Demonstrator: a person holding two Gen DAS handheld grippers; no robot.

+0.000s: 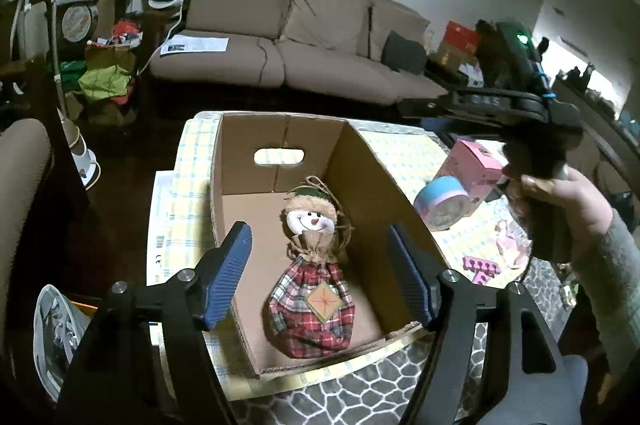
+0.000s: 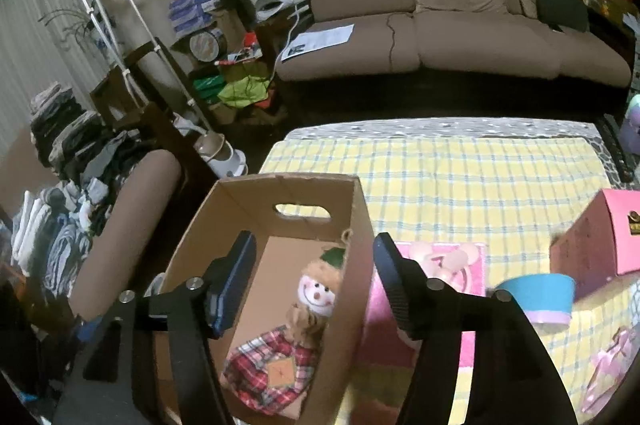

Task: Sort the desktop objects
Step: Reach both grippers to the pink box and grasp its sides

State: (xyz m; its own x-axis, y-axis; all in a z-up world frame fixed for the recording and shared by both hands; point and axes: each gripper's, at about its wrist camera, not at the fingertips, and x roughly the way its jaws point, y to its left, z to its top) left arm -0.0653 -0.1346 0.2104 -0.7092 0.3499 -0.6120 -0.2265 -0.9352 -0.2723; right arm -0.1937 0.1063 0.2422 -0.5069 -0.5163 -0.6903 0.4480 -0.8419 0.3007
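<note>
A plaid snowman doll [image 1: 312, 281] lies inside the open cardboard box [image 1: 368, 161] on the yellow checked cloth. My left gripper [image 1: 320, 277] hangs open and empty above the box, its jaws either side of the doll. The right wrist view shows the same doll [image 2: 288, 341] in the box [image 2: 352, 265]. My right gripper [image 2: 316, 289] is open and empty, straddling the box's right wall. A blue and pink round tin [image 1: 442, 201] [image 2: 536, 297], a pink box [image 1: 476, 165] [image 2: 608, 233], a flat pink packet [image 2: 432, 277] and pink toe separators [image 1: 480, 267] lie right of the box.
The right hand-held gripper body [image 1: 532, 113] and the person's hand [image 1: 568, 201] are at the right in the left wrist view. A brown sofa [image 2: 460, 9] stands behind the table. Clutter and a chair arm [image 2: 128, 221] are at the left.
</note>
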